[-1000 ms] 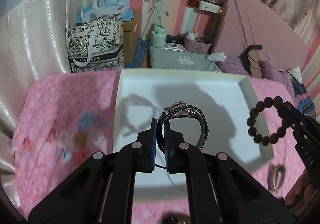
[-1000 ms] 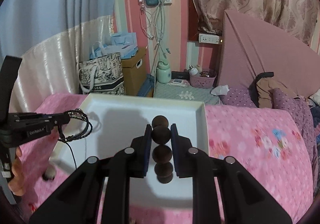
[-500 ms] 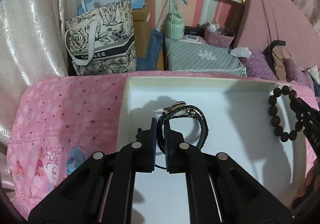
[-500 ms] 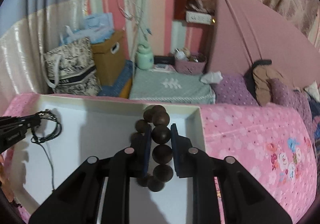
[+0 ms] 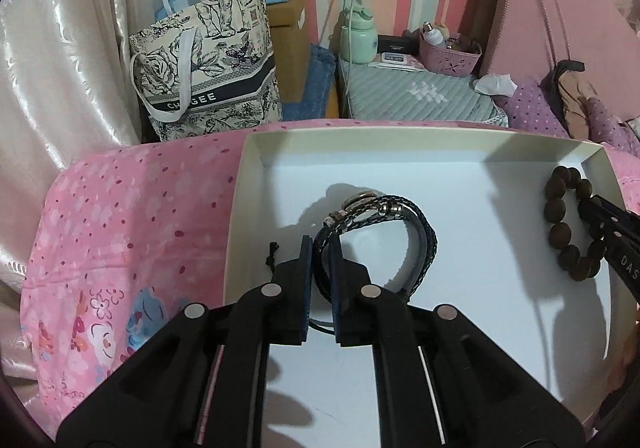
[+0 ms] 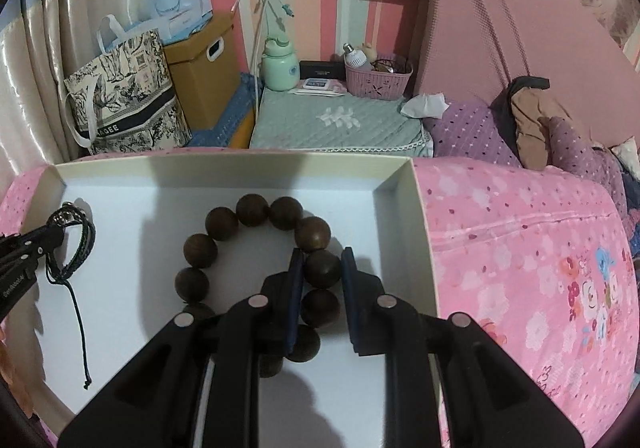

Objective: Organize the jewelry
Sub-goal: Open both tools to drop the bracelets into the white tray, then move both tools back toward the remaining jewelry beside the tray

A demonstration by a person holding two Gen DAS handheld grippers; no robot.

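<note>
A white tray [image 5: 400,151] [image 6: 240,171] lies on a pink bedspread. My left gripper [image 5: 320,244] hangs over its left half. Its jaws are just starting to open, and their pads still pinch a dark braided bracelet [image 5: 424,244] with metal clasps that stands up from the tray floor. My right gripper [image 6: 320,254] is over the right half, shut on one bead of a brown wooden bead bracelet [image 6: 252,209], whose loop lies flat on the tray floor. Each view shows the other gripper at its edge: the right gripper [image 5: 592,203] and the left gripper [image 6: 60,232].
The pink flowered bedspread [image 6: 520,248] surrounds the tray. Beyond the bed stand a printed tote bag [image 5: 208,79], a cardboard box [image 6: 200,75], and a green-covered nightstand [image 6: 336,123] with a mint bottle [image 6: 280,67] and a pink basket [image 6: 376,79]. Purple pillows [image 6: 480,135] lie at the right.
Both grippers have come down and forward over the tray. The bead bracelet, which hung from the right gripper before, now lies spread on the tray floor. The braided bracelet is lower too.
</note>
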